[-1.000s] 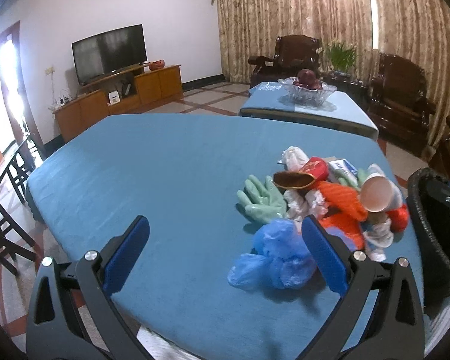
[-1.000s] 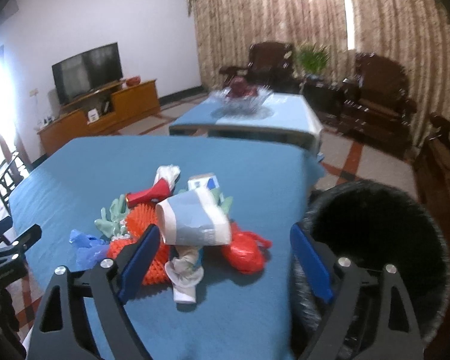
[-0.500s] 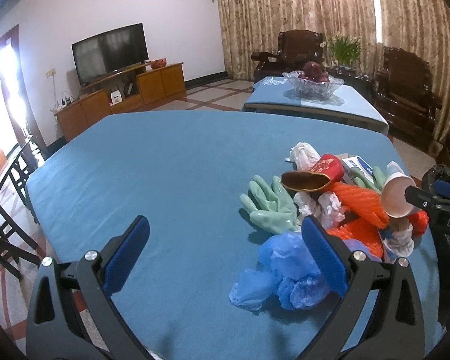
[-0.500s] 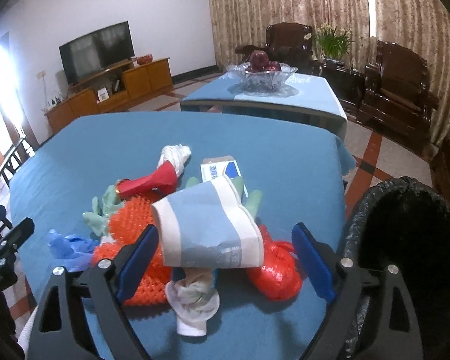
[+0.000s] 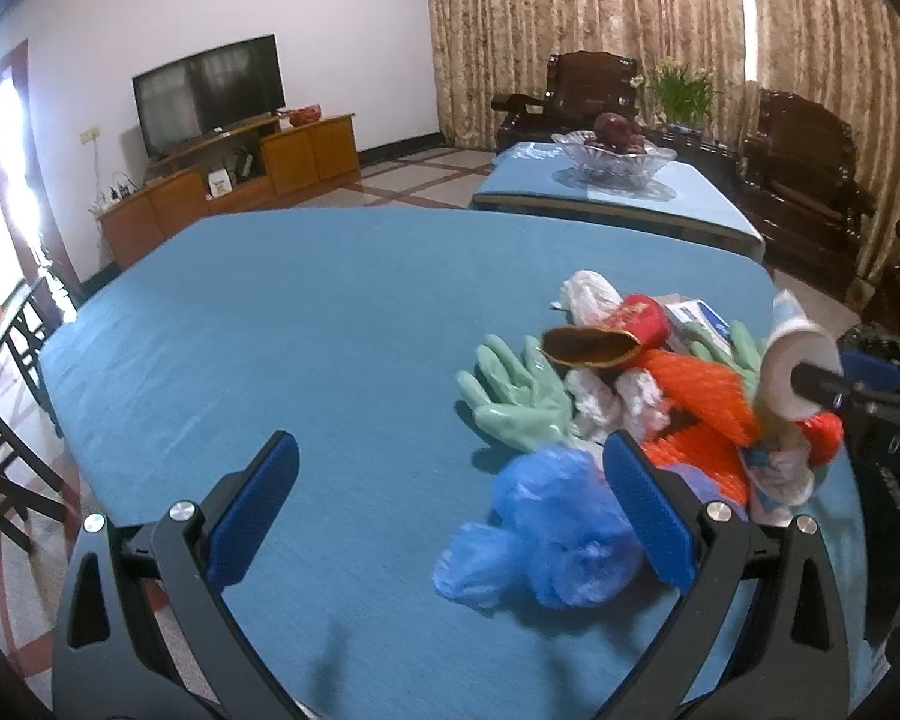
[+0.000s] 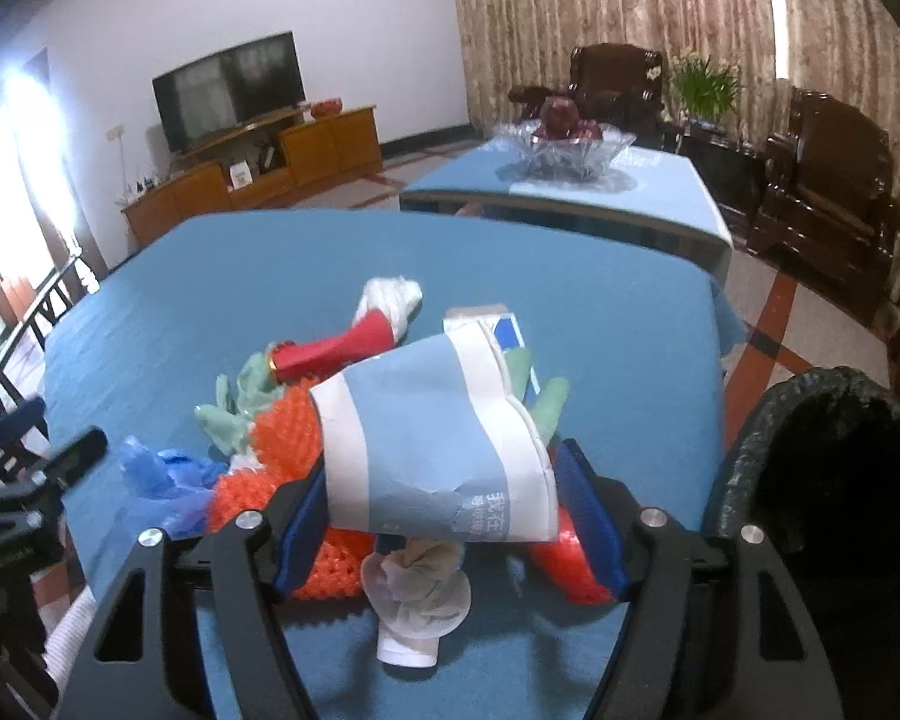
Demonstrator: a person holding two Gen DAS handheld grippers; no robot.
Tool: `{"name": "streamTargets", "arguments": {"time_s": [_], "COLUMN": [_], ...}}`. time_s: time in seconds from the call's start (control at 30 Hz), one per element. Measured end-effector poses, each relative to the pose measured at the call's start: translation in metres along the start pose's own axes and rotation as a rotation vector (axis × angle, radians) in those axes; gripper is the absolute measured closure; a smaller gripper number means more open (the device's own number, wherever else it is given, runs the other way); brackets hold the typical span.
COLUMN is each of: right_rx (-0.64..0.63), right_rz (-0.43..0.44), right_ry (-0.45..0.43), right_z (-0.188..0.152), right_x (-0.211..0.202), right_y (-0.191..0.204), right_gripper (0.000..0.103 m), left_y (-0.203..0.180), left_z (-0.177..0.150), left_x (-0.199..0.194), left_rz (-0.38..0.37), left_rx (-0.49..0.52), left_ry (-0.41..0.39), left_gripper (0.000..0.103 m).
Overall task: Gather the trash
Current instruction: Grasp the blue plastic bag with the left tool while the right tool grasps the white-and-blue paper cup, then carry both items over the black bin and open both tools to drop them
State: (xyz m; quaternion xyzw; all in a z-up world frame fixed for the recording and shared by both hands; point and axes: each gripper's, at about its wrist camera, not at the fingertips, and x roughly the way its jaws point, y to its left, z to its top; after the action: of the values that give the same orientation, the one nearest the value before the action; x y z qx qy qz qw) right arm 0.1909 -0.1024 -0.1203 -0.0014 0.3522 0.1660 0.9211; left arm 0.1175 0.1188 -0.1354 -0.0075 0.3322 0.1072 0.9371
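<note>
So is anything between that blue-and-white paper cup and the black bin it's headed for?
Nothing visible. The right tool has its pads on both sides of the crushed blue-and-white paper cup, and the black-lined trash bin stands open just to its right, past the table edge, with only open air between them.

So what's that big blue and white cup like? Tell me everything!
The cup is paper, with pale blue and white bands and small white print near its rim. It lies on its side on top of the trash pile, crumpled and dented. The right tongs have their blue pads against its sides near the rim. From the left camera its white open mouth shows. Orange netting lies beside it.
</note>
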Motion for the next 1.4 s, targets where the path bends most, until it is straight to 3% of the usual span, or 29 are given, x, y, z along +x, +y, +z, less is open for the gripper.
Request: {"name": "streamTargets", "arguments": {"time_s": [0.23, 0.33, 0.47, 0.5, 0.53, 0.63, 0.9, 1.07, 1.23, 1.4], "right_rx": [0.04, 0.051, 0.054, 0.052, 0.051, 0.043, 0.047, 0.066, 0.114, 0.168], "right_rz": [-0.072, -0.093, -0.096, -0.095, -0.094, -0.091, -0.076, -0.105, -0.163, -0.25], "right_ry": [-0.018, -0.006, 0.003, 0.005, 0.005, 0.003, -0.028, -0.083, -0.118, -0.139], "right_z": [-0.016, -0.023, -0.031, -0.031, -0.033, -0.034, -0.034, -0.029, -0.027, -0.035], "right_x": [-0.032, -0.038, -0.041, -0.041, -0.042, -0.045, -0.061, -0.086, -0.11, -0.134], "right_y": [-0.019, -0.026, -0.029, -0.028, -0.028, -0.024, -0.021, -0.031, -0.058, -0.095], "right_gripper": [0.033, 0.032, 0.032, 0.032, 0.032, 0.032, 0.032, 0.032, 0.032, 0.032], "left_y": [-0.021, -0.03, -0.037, -0.036, -0.035, -0.026, 0.0, -0.006, -0.042, -0.106], "left_z": [-0.011, -0.014, -0.02, -0.023, -0.024, -0.031, -0.015, 0.008, 0.026, 0.04], "left_x": [0.001, 0.005, 0.019, 0.026, 0.032, 0.04, 0.01, -0.022, -0.041, -0.048], "left_rz": [-0.055, -0.082, -0.111, -0.124, -0.147, -0.209, -0.192, -0.206, -0.295, -0.408], "left_rx": [0.037, 0.044, 0.051, 0.04, 0.029, -0.024, -0.058, -0.017, 0.029, 0.113], "left_ry": [0.028, 0.044, 0.092, 0.118, 0.138, 0.159, 0.083, 0.011, -0.025, -0.056], "left_gripper": [0.005, 0.011, 0.034, 0.044, 0.059, 0.083, 0.088, 0.088, 0.088, 0.088]}}
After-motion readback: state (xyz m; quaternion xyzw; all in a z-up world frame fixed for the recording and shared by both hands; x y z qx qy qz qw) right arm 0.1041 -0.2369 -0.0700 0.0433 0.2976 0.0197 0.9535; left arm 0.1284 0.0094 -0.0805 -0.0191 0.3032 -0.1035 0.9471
